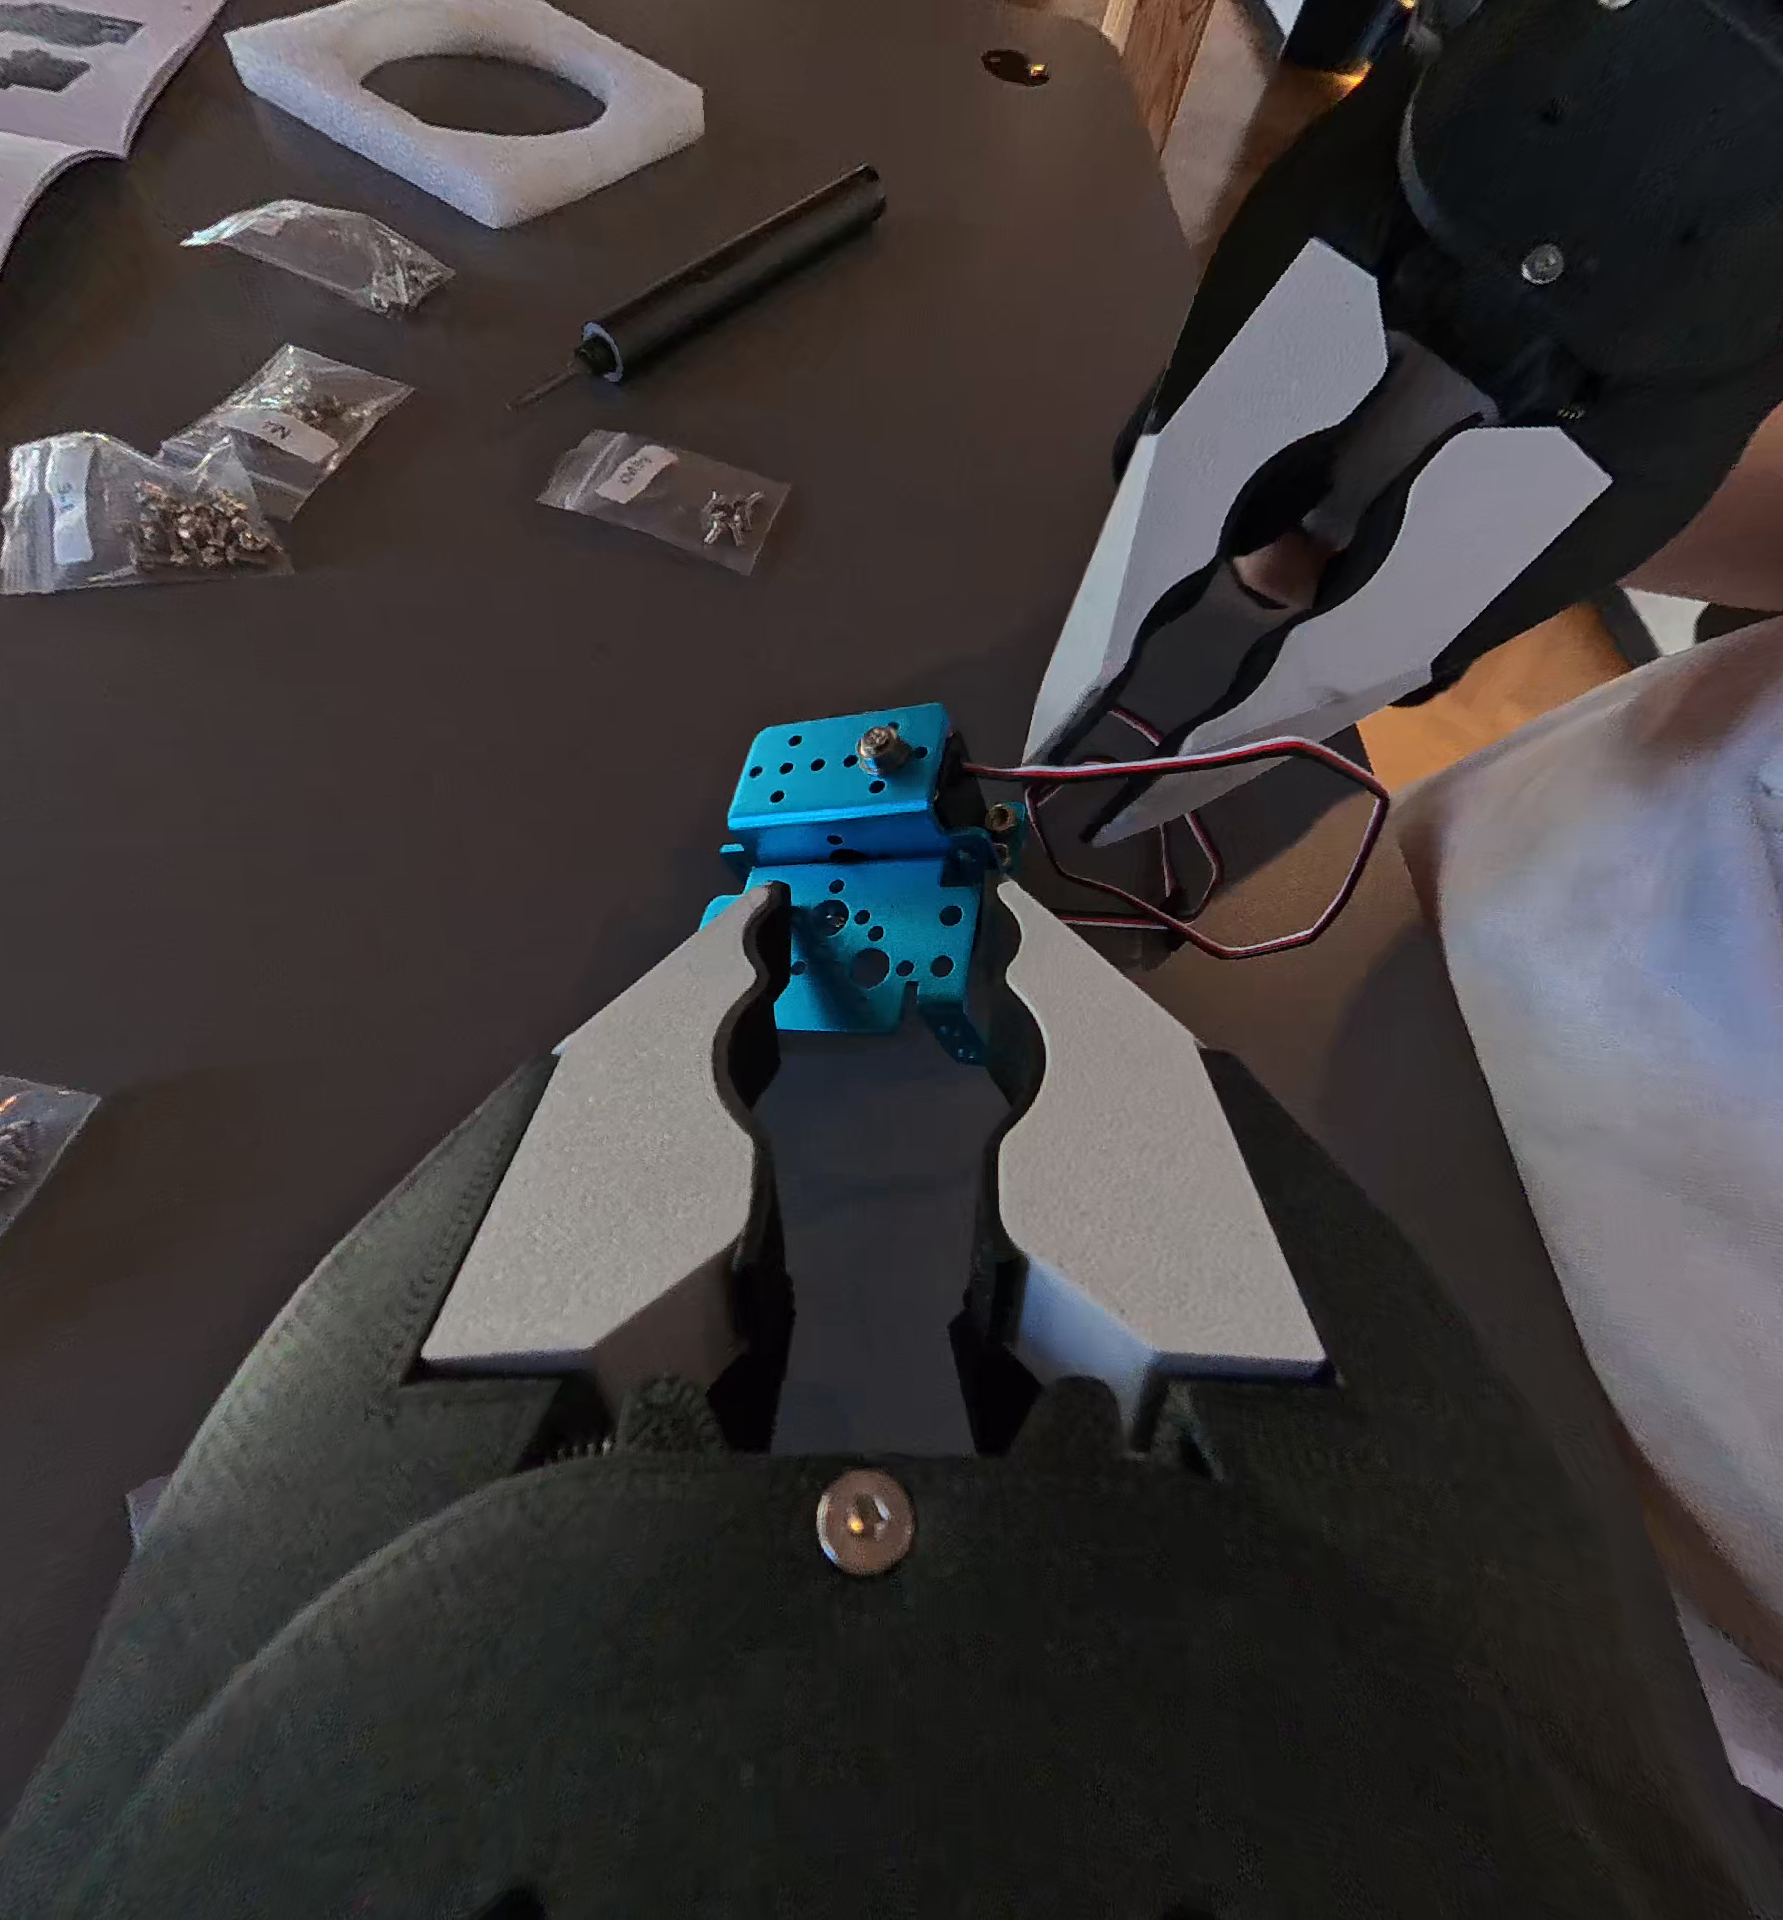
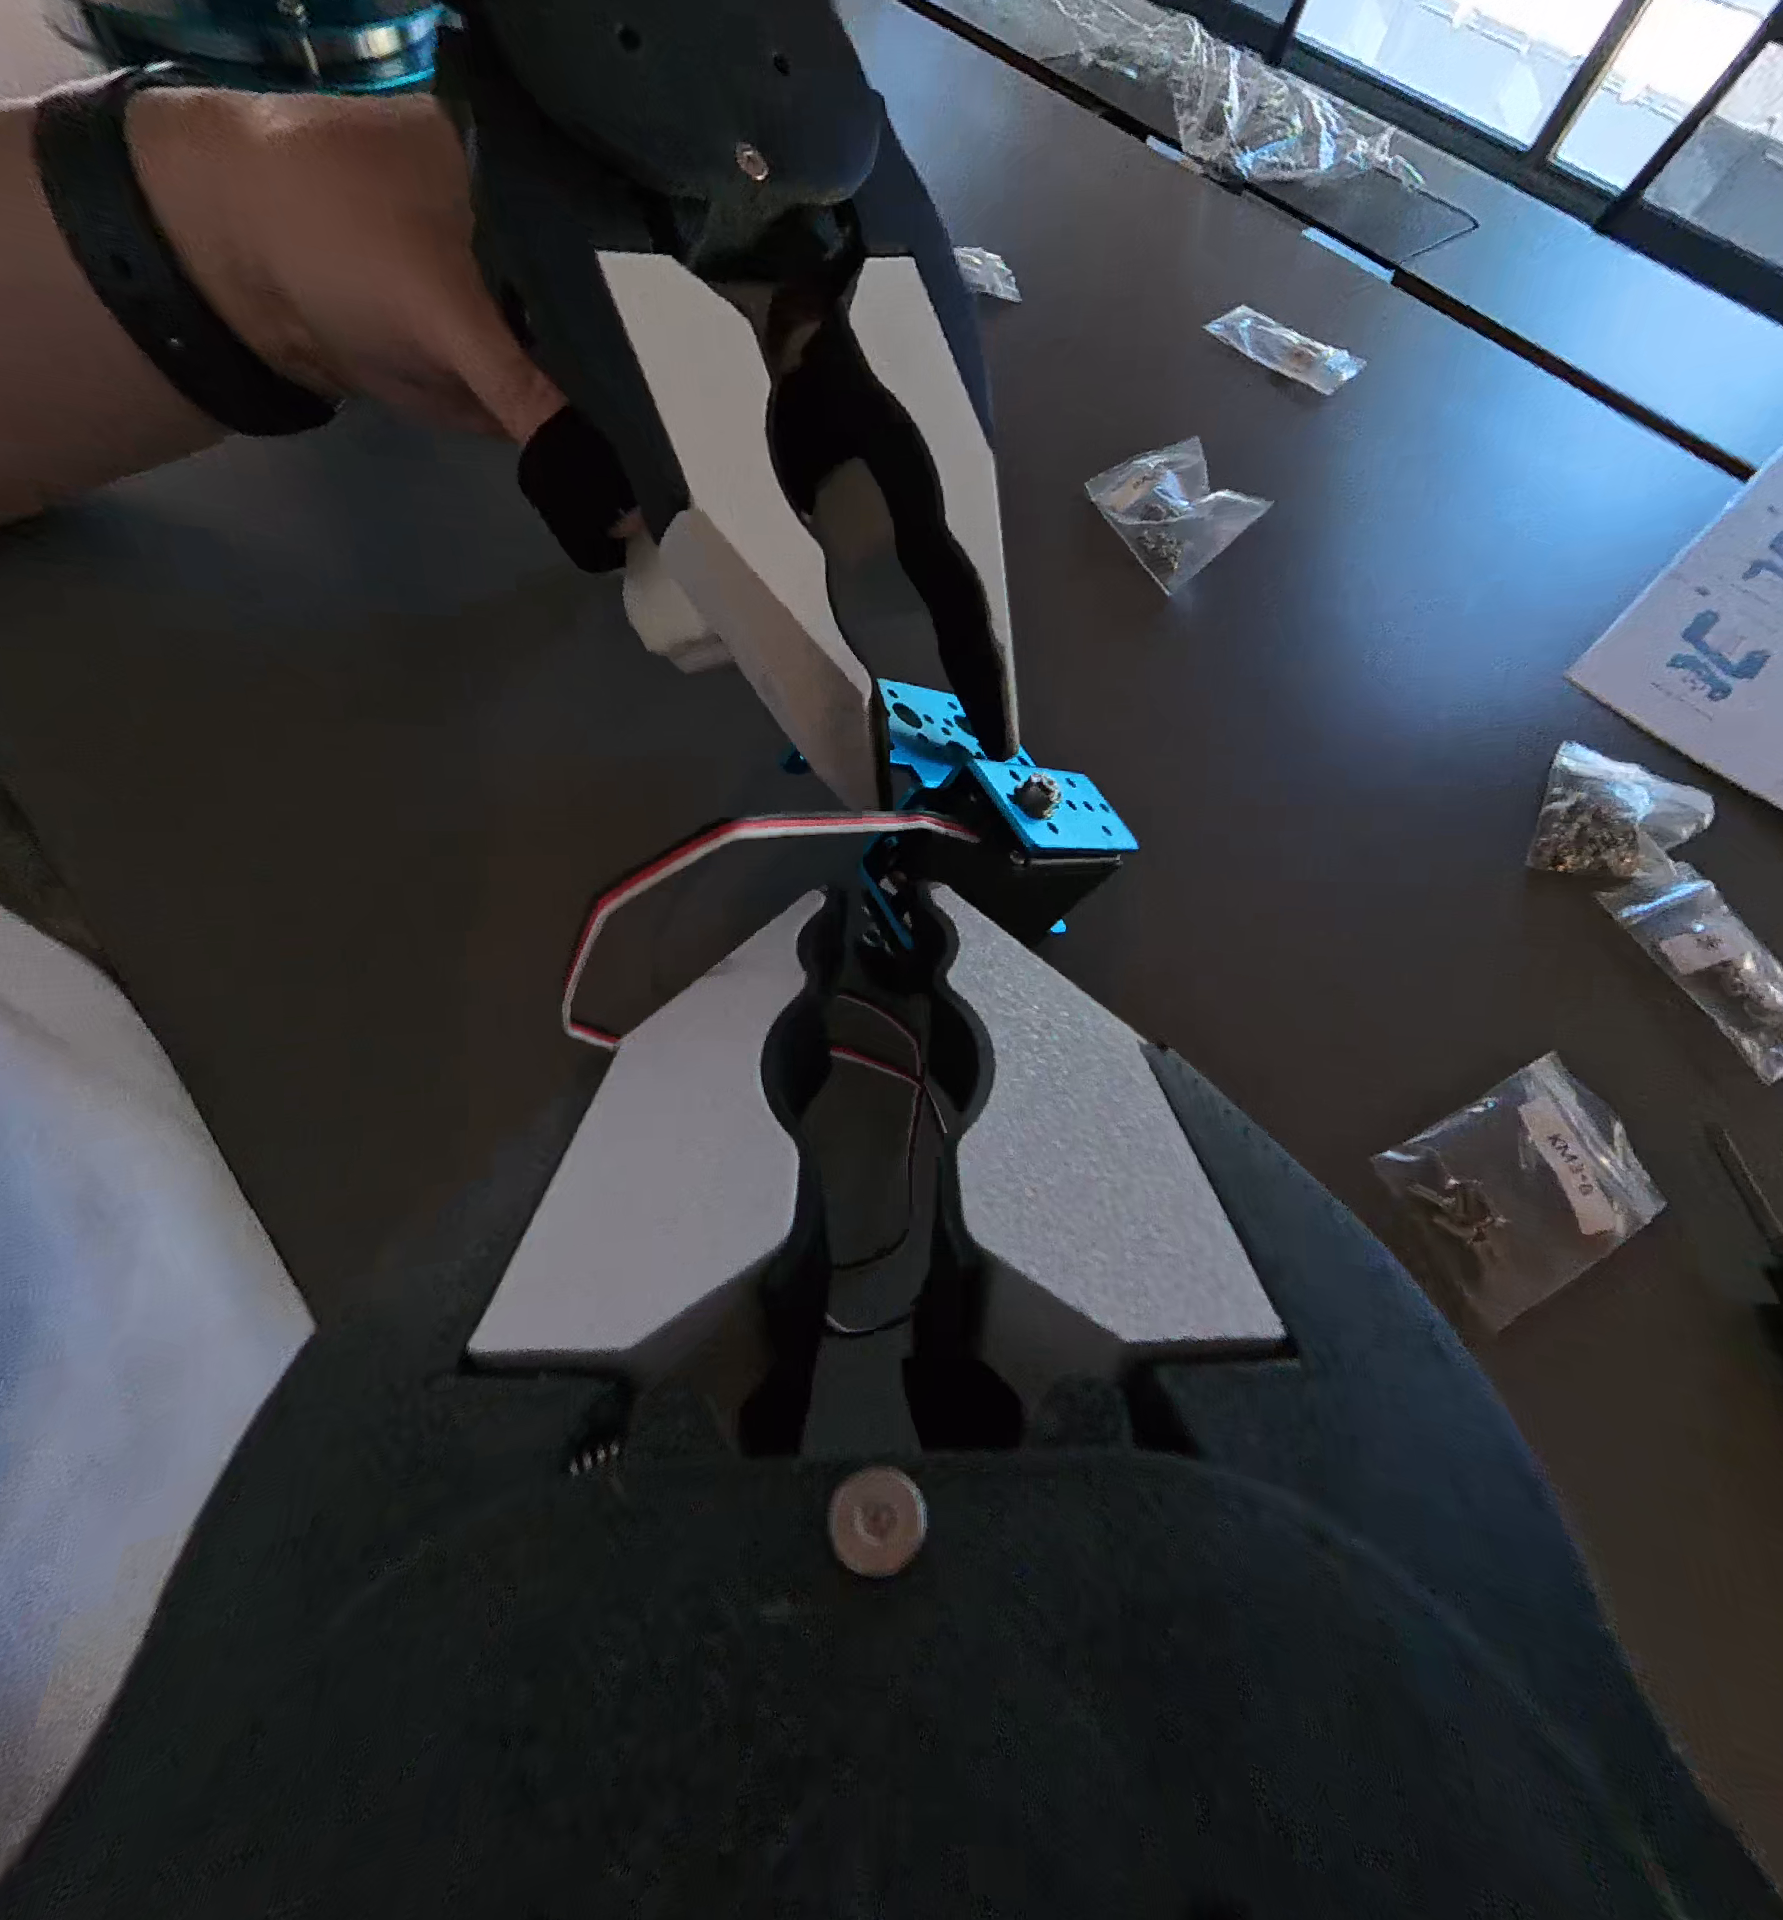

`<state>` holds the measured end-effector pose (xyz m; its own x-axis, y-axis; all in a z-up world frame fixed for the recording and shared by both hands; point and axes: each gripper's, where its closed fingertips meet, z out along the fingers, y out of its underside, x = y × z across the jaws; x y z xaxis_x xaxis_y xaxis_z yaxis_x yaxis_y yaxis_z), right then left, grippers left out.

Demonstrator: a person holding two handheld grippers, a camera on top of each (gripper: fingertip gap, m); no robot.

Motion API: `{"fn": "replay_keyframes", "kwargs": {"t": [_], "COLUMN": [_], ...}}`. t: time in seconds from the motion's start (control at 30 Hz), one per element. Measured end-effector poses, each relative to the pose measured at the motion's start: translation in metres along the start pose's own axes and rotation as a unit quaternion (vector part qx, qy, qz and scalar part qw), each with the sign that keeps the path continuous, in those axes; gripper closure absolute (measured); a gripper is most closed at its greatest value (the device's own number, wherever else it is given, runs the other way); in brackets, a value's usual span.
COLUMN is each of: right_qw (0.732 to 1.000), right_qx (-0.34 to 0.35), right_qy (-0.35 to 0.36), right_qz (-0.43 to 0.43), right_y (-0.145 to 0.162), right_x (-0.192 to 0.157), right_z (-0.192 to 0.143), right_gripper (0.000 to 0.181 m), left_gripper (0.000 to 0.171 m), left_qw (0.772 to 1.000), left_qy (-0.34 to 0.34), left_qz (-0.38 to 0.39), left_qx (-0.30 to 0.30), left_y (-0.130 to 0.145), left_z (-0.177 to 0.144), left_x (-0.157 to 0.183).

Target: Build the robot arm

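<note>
The blue bracket assembly (image 1: 851,883), perforated metal with a black servo body set in it, is seen at the centre of the left wrist view, over the dark bench (image 1: 399,779). It is grasped by the left hand-held gripper (image 1: 882,904), whose two grey fingers are closed partway against the sides of the lower plate. The right hand-held gripper (image 2: 871,920) is nearly closed, its tips pinched on the assembly's thin blue edge at the middle of the right wrist view. A red, white and black cable (image 1: 1282,831) is looped from the servo and passes partly behind the right fingers. Whether the assembly rests on the bench cannot be told. Bags of screws (image 1: 149,514) and a black screwdriver (image 1: 731,275) lie in the upper left; foam and paper there are cut off.
</note>
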<state>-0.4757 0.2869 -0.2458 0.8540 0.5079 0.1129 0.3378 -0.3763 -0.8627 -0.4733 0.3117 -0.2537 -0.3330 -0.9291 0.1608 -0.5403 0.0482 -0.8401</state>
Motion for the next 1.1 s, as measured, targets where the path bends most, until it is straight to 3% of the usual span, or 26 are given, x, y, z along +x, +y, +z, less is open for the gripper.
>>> {"fn": "replay_keyframes", "kwargs": {"t": [0.2, 0.3, 0.43, 0.63, 1.1], "right_qw": [0.998, 0.996, 0.995, 0.993, 0.993], "right_qx": [0.002, 0.004, 0.018, -0.019, -0.026], "right_qy": [0.040, 0.067, 0.079, 0.115, 0.116], "right_qz": [0.050, 0.063, 0.055, 0.016, 0.010], "right_y": [-0.002, 0.000, -0.002, 0.008, 0.007], "right_x": [0.004, 0.006, 0.004, 0.007, 0.007], "right_z": [-0.005, -0.003, 0.001, 0.006, 0.005], "right_gripper": [0.168, 0.160, 0.154, 0.154, 0.159], "left_gripper": [0.138, 0.139, 0.140, 0.140, 0.140], "left_qw": [0.999, 0.998, 0.997, 0.996, 0.996], "left_qy": [-0.040, -0.057, -0.069, -0.075, -0.078], "left_qz": [-0.013, -0.027, -0.037, -0.041, -0.043], "left_qx": [-0.012, -0.008, -0.002, 0.001, 0.002], "left_y": [-0.003, -0.005, -0.007, -0.008, -0.008], "left_z": [0.004, 0.005, 0.007, 0.009, 0.008], "left_x": [-0.002, -0.004, -0.005, -0.005, -0.006]}}
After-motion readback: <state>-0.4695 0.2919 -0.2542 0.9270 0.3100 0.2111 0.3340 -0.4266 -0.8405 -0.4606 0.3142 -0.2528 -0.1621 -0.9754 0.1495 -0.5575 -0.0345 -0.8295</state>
